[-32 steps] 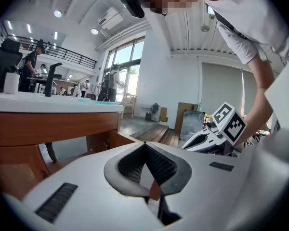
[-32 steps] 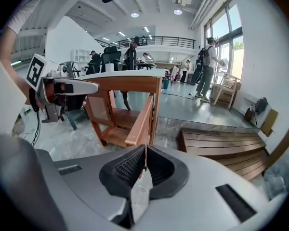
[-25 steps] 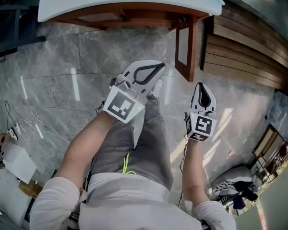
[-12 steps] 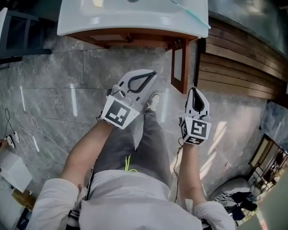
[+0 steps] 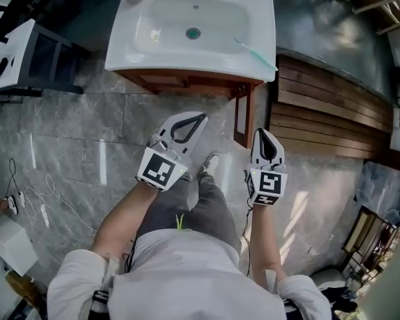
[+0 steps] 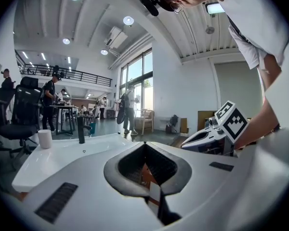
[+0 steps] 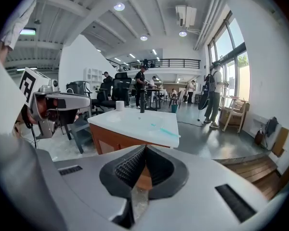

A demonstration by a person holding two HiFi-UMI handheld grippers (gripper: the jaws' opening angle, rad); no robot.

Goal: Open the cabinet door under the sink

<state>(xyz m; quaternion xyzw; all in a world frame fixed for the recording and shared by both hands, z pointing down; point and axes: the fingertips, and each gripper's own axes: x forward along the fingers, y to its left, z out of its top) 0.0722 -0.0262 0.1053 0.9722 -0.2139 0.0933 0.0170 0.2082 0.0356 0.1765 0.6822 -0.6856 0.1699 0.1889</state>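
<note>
the person stands back from a white ceramic sink [image 5: 153, 53] that sits on a reddish-brown wooden cabinet [image 5: 180, 82], on a grey marble-tile floor [image 5: 67, 132]. both tools are held out at waist level and point at the cabinet front. neither touches it, and both hang well short of the wood.

the left gripper [image 5: 200, 117] has its jaws pressed together at the tips, leaving only the teardrop gap behind them. its own view shows nothing caught there, just cabinet wood seen through the gap. the right gripper [image 5: 264, 133] is the same, tips meeting and nothing held. carrying them closed fits an approach rather than a grab.

the task's thing is at the cabinet's right front corner. a narrow framed brown wooden door panel [image 5: 243, 115] stands out from the front toward the person, just ahead of the right gripper. it looks like a door hanging ajar rather than flush, though from straight above i cannot be certain, and no handle shows. the right gripper is the nearer one, so hooking or pinching that free edge and swinging it wider seems the likely job for it. the jaws would need to spread first.

a thin teal toothbrush [image 5: 255, 53] lies on the sink's right rim, right above the door, so a bump to the cabinet could roll it off.
</note>
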